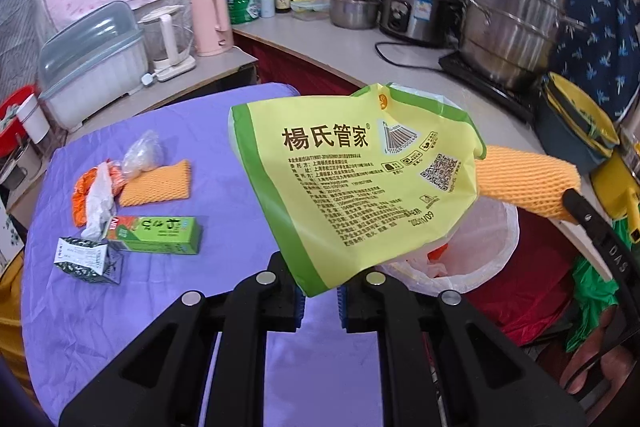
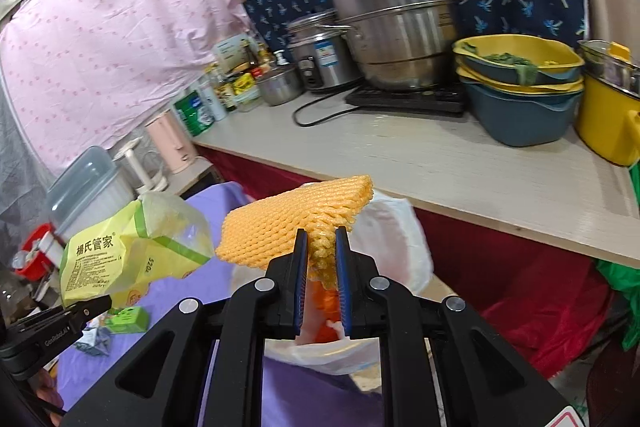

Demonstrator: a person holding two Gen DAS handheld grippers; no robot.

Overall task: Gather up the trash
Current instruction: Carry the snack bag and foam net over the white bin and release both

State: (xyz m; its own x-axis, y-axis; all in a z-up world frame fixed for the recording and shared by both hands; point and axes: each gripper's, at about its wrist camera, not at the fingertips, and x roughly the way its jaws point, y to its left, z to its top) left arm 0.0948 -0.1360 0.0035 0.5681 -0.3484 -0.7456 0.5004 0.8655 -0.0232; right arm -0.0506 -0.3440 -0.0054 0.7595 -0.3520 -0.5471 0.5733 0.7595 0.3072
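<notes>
Bright, even indoor light, soft shadows, heavy fisheye bending, dark corners, perhaps slight blur at edges

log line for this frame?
left gripper: shut on yellow-green bag | right gripper: shut on orange foam net | both near bin

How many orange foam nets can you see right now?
2: one foam net clamped in the right gripper, another foam net lying on the purple table. More may be hidden.

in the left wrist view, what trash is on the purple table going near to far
patterned carton → green box → white crumpled plastic → orange foam net → clear plastic bag
</notes>
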